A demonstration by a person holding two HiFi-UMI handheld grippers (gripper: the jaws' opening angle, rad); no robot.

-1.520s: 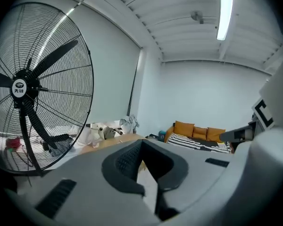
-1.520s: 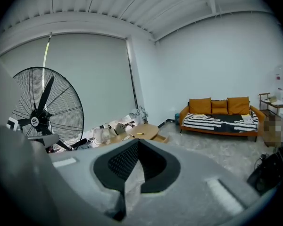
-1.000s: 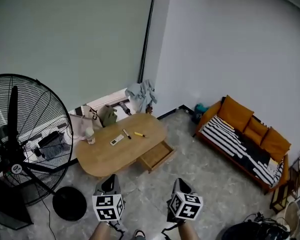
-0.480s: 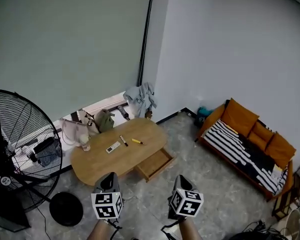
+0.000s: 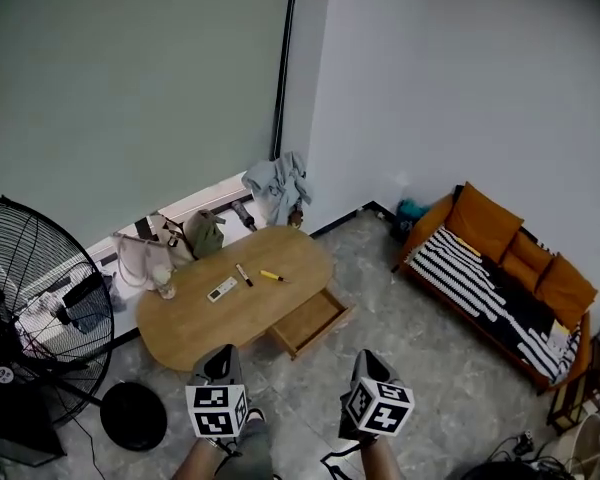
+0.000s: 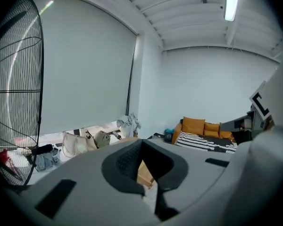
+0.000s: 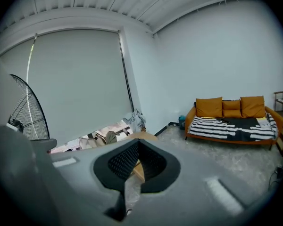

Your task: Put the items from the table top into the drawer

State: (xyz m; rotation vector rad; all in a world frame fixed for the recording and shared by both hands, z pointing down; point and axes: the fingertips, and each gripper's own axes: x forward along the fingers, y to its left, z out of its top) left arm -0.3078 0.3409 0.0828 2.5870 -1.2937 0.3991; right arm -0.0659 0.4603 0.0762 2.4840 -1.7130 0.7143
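Both of your tools are empty with their jaws closed together: the left hand-held gripper and the right hand-held gripper hang well short of the surface. Take the open drawer as your marker; it juts from the near side of the surface, between your two tools and ahead of them. Beyond the drawer lie the yellow marker, the dark marker just left of it, then the remote further left. All three sit ahead of your left tool, which I judge the nearer. The remote's long axis runs along the surface's length; the dark marker lies across it
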